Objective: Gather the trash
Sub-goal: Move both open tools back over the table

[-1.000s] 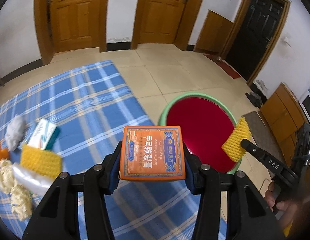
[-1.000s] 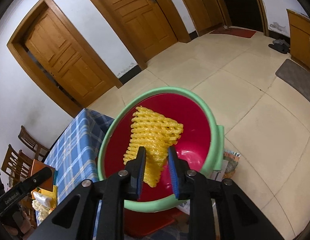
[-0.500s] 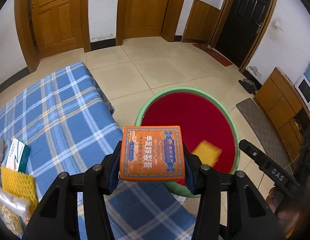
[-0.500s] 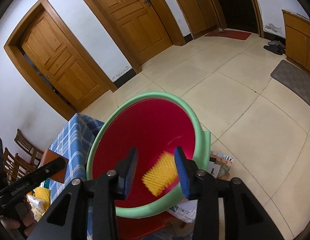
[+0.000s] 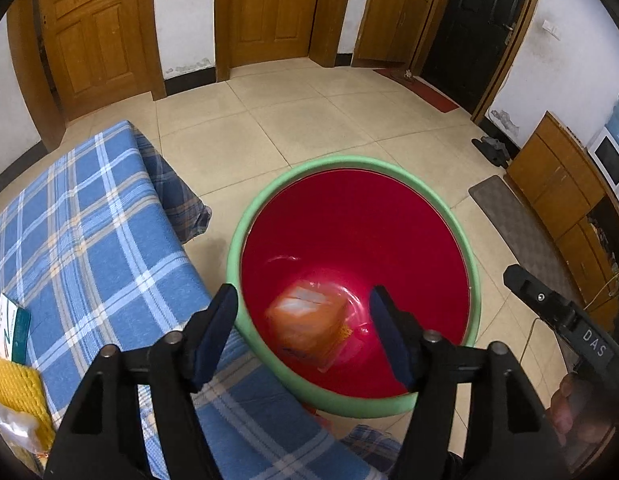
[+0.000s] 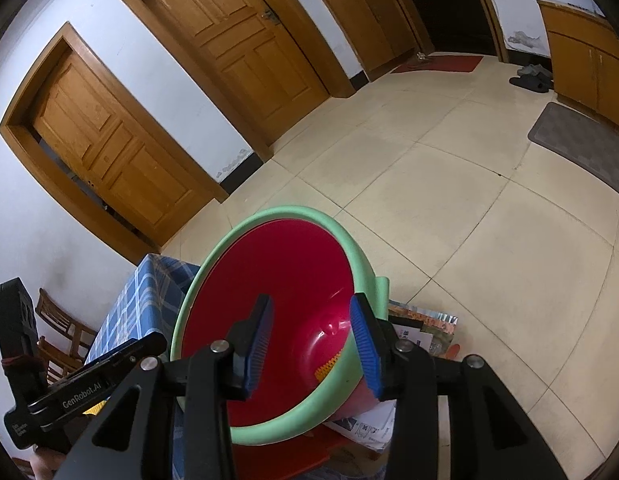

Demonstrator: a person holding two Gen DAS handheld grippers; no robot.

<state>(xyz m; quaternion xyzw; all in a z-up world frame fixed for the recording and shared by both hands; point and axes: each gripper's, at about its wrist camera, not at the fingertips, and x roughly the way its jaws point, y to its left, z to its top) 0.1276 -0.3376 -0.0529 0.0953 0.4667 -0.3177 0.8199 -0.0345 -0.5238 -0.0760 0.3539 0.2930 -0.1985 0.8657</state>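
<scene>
Both the left tongs (image 5: 303, 322) and right tongs (image 6: 309, 340) are spread wide with nothing held. The orange box (image 5: 307, 322) is seen blurred inside the red bin (image 5: 475, 280). More trash, the yellow net (image 5: 15, 388), is left on the bench's (image 5: 97, 240) left edge, nearer the left tongs.

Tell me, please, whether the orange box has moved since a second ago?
Yes. The orange box has left the left gripper, whose jaws now stand open, and shows blurred down inside the red bin, below its green rim.
</scene>
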